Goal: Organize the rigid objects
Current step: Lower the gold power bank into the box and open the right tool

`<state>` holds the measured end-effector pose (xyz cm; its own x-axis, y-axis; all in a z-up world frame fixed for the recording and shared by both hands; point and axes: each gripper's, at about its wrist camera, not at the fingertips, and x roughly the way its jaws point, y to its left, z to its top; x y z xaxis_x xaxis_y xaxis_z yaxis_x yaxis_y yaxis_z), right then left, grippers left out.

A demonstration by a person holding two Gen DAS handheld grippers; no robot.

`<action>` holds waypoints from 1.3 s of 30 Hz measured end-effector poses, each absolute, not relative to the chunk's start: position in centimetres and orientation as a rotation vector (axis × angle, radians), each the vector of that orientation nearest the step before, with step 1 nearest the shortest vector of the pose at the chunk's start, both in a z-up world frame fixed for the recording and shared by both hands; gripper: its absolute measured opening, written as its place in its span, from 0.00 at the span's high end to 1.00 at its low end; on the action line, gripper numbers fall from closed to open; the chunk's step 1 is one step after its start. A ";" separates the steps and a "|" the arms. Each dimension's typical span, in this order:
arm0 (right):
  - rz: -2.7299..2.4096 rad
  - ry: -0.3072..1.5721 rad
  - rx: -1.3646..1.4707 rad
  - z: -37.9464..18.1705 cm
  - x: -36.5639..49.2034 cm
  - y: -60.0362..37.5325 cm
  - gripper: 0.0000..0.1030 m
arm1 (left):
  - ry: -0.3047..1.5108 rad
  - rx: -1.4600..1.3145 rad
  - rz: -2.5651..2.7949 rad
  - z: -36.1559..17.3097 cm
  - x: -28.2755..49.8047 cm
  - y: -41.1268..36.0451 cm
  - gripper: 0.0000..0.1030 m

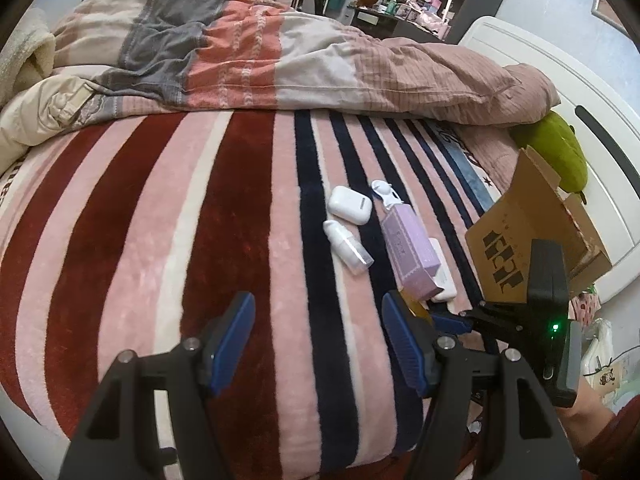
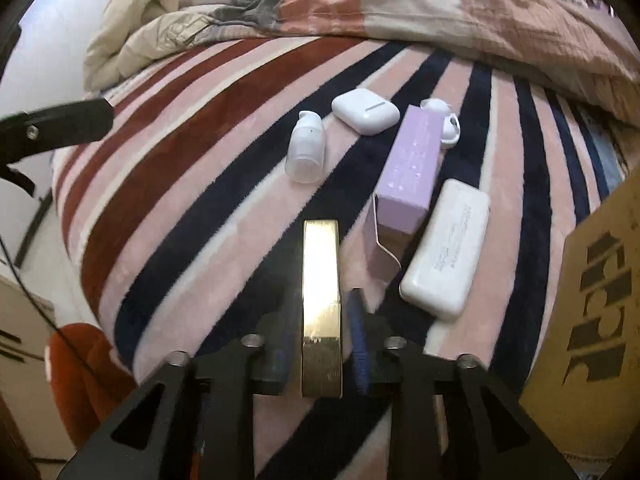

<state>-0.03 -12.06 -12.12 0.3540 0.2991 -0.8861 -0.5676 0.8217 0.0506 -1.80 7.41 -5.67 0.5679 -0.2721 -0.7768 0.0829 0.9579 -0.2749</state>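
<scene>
Gold bar (image 2: 321, 308) clamped in downward-tilted right claw (image 2: 320, 320)

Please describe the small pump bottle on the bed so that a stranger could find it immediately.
On the striped blanket there is a cluster of small items left of the cardboard box. The pump bottle lies at the cluster's left edge, beside the white earbud case. It alone is translucent, with a clear cap and nozzle.

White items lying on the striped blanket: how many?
4: pump bottle, earbud case beyond it, small gadget behind the purple box, power bank beside it. Others may be hidden.
</scene>
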 end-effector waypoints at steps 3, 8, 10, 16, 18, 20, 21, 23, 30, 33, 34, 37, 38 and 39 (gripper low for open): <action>0.613 1.027 -0.311 -10.5 -0.6 -11.8 0.87 | 0.937 -0.232 -0.247 -4.8 -1.8 6.9 0.39; 0.754 0.917 -0.290 -5.2 -1.6 -11.7 0.87 | 0.881 -0.256 -0.378 -1.3 -1.4 4.7 0.39; 0.803 0.852 -0.289 -2.6 -2.1 -11.9 0.87 | 0.851 -0.253 -0.443 0.7 -0.8 3.0 0.39; 0.859 0.714 -0.233 3.4 -2.2 -15.5 0.87 | 0.804 -0.243 -0.599 4.6 1.7 -2.4 0.64; 0.844 0.684 -0.209 4.6 -1.7 -17.3 0.87 | 0.805 -0.231 -0.635 5.3 3.2 -4.9 0.69; 0.809 0.658 -0.190 5.4 -1.2 -19.6 0.87 | 0.814 -0.219 -0.692 5.6 4.6 -7.6 0.71; 0.793 0.653 -0.179 5.5 -1.1 -20.7 0.87 | 0.822 -0.213 -0.714 5.6 5.1 -8.8 0.72; 0.755 0.657 -0.154 5.7 -0.3 -23.2 0.87 | 0.850 -0.178 -0.749 5.4 6.3 -12.0 0.74; 0.619 0.769 -0.129 3.9 2.2 -29.6 0.87 | 0.964 -0.087 -0.801 3.0 8.9 -18.8 0.74; 0.599 0.835 -0.129 2.9 2.8 -30.9 0.87 | 1.007 -0.022 -0.800 1.9 9.0 -20.4 0.74; 0.590 0.876 -0.133 2.4 3.1 -31.1 0.87 | 1.014 -0.011 -0.799 1.6 8.9 -20.6 0.74; 0.582 0.930 -0.143 1.4 3.5 -31.4 0.87 | 1.016 0.015 -0.776 1.5 8.8 -20.7 0.64; 0.581 0.932 -0.144 1.3 3.5 -31.5 0.86 | 1.010 0.008 -0.767 1.7 8.8 -20.3 0.53; 0.576 0.931 -0.143 1.4 3.5 -31.5 0.86 | 0.998 -0.005 -0.760 1.9 8.6 -19.8 0.50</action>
<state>3.51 -31.47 1.37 0.4588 0.4056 -0.7906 -0.5261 0.8410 0.1261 8.64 -19.81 1.95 0.3115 -0.5777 -0.7545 0.5734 0.7474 -0.3356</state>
